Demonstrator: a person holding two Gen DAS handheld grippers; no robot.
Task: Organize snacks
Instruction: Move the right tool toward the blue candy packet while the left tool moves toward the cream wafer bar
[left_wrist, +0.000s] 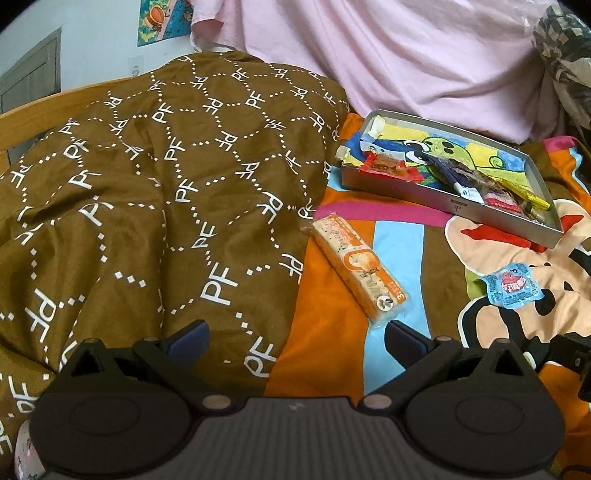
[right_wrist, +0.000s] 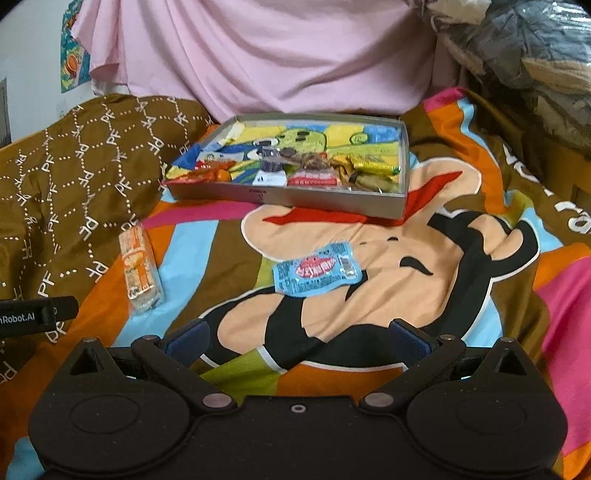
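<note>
Looking along my left gripper (left_wrist: 295, 339), I see the long orange snack bar (left_wrist: 360, 267) lying on the bedsheet (left_wrist: 332, 350), just ahead of my fingers and a bit to the right. Its near end almost reaches my right fingertip (left_wrist: 400, 338). The bar runs at a slant, its far end pointing up and to the left, toward the brown blanket (left_wrist: 147, 184). My left fingers are wide apart and hold nothing.

My right gripper (right_wrist: 297, 341) is wide apart too, and empty. The small blue packet (right_wrist: 317, 269) lies flat straight ahead of it, between my fingers and the gray box (right_wrist: 288, 197). From this side, the orange bar sits well off to the left.

So each hand has its own snack: left is nearer the bar, right is nearer the packet. The box already has many snacks in it, and these two are the only loose ones I can see.

I think the left hand should turn a little, so its fingers cross the bar's thin sides, not its long ends. The soft bed may let the bar sink or slide.
</note>
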